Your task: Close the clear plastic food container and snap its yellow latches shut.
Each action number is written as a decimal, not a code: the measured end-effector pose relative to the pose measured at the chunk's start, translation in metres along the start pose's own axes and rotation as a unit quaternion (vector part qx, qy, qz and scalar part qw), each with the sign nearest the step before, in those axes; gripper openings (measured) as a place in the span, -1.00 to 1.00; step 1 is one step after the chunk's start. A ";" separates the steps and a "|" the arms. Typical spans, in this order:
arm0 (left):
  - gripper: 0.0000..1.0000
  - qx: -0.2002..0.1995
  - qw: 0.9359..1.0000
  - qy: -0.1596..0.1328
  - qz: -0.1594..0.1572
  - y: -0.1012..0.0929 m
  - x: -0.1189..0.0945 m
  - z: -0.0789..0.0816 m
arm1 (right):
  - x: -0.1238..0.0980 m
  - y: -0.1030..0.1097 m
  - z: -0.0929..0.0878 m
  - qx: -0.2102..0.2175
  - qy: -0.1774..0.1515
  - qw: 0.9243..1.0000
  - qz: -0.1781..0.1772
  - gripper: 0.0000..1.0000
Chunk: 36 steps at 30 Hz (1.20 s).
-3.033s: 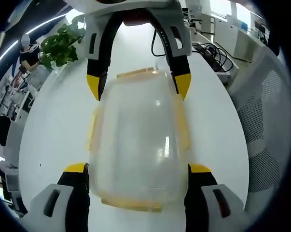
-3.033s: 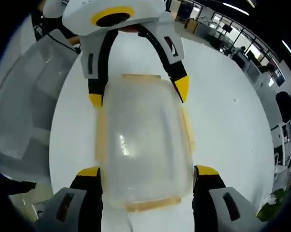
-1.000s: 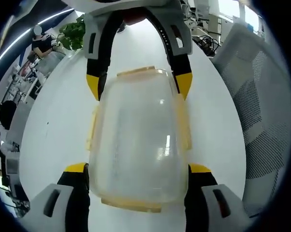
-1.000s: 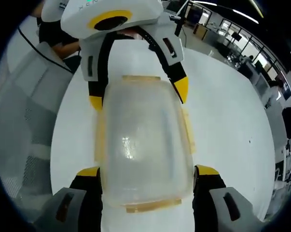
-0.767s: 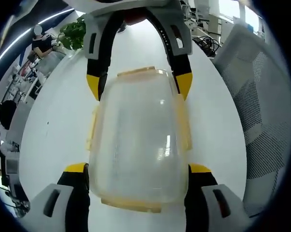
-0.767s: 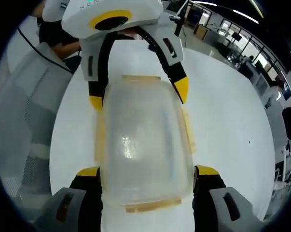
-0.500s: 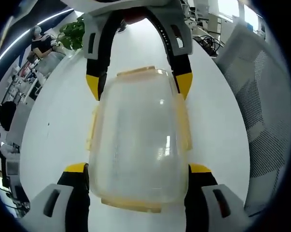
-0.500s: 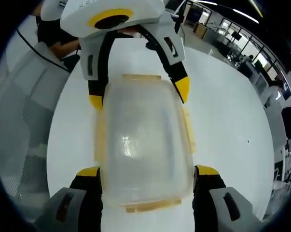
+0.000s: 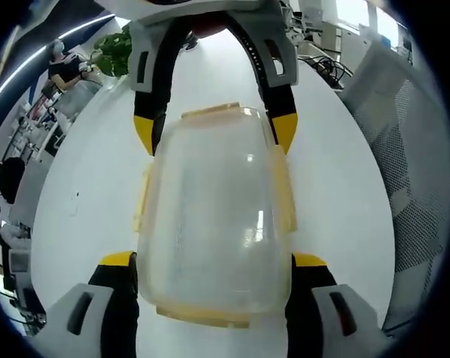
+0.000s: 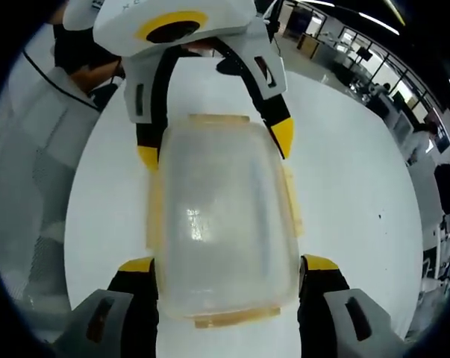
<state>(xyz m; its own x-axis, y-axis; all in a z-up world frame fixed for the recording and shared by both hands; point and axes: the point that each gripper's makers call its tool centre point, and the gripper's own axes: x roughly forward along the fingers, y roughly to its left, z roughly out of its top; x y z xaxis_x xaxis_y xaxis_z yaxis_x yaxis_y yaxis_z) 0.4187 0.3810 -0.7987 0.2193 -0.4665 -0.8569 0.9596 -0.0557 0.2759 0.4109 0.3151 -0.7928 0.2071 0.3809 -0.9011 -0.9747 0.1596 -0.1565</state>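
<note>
In the left gripper view, the left gripper (image 9: pixel 214 259) has its yellow-tipped black jaws pressed against the two long sides of the clear plastic food container with yellow latches (image 9: pixel 213 212), clamped on its near end. The right gripper (image 9: pixel 214 133) reaches in from the far side, its jaw tips against the far end of the same box. The lid is on; the yellow side latches (image 9: pixel 283 190) lie flat along the walls. Under it spreads the round white tabletop (image 9: pixel 90 194). Past the tabletop's far edge stand a green potted plant (image 9: pixel 111 52) and a grey mesh chair (image 9: pixel 404 164).

In the right gripper view, the right gripper (image 10: pixel 228 262) clamps the container (image 10: pixel 221 216) at its near end, and the left gripper (image 10: pixel 213 145) holds the far end.
</note>
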 end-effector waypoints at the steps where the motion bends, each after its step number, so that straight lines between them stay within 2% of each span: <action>1: 0.64 0.000 1.000 0.000 0.000 0.002 0.000 0.000 | 0.000 -0.001 0.000 0.000 0.000 1.000 0.000 0.55; 22: 0.64 0.002 1.000 -0.002 0.000 0.031 0.009 0.001 | 0.003 -0.030 -0.003 0.000 0.004 1.000 -0.002 0.55; 36: 0.64 0.001 1.000 0.001 0.001 0.030 0.009 0.000 | 0.004 -0.029 -0.003 -0.001 0.004 1.000 -0.003 0.55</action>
<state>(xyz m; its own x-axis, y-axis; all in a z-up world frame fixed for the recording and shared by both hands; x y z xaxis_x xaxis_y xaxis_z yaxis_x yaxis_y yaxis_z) 0.4493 0.3754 -0.7983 0.2220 -0.4656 -0.8567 0.9585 -0.0569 0.2793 0.4399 0.3096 -0.7927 0.2127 0.3725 -0.9033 -0.9735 0.1602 -0.1631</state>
